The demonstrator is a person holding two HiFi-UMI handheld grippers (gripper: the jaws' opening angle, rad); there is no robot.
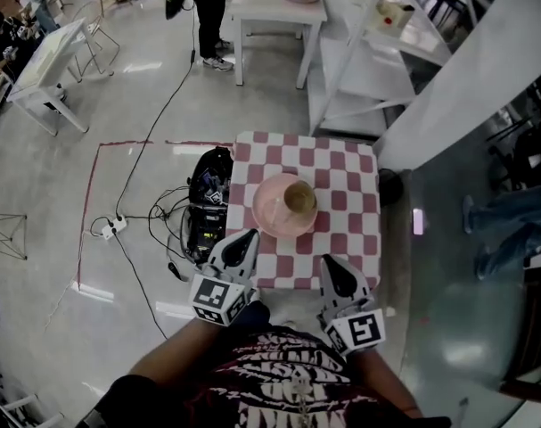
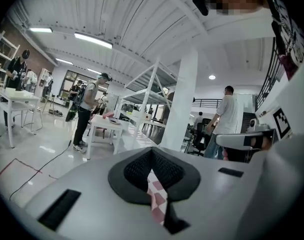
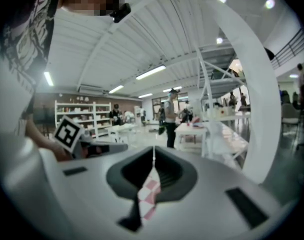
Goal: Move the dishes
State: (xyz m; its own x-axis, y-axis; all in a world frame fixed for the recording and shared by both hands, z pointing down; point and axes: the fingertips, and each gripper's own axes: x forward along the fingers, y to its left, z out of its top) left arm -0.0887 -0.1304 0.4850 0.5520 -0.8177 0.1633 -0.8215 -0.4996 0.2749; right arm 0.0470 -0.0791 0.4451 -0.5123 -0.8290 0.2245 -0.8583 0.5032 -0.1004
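In the head view a pink plate [image 1: 274, 213] lies in the middle of a small table with a red-and-white checked cloth [image 1: 350, 172]. A tan bowl [image 1: 299, 198] stands on the plate's right part. My left gripper [image 1: 249, 236] is shut and empty, its tip at the table's near left edge, short of the plate. My right gripper [image 1: 331, 267] is also shut and empty, over the near edge to the right of the plate. In each gripper view only a sliver of checked cloth shows below the closed jaws, for the left gripper [image 2: 152, 156] and for the right gripper [image 3: 154, 156].
A black bag [image 1: 208, 194] with cables lies on the floor at the table's left. A white table [image 1: 279, 7] with dishes stands beyond, a person [image 1: 206, 7] next to it. White shelving [image 1: 368, 69] and a slanted white beam [image 1: 466, 78] stand to the right.
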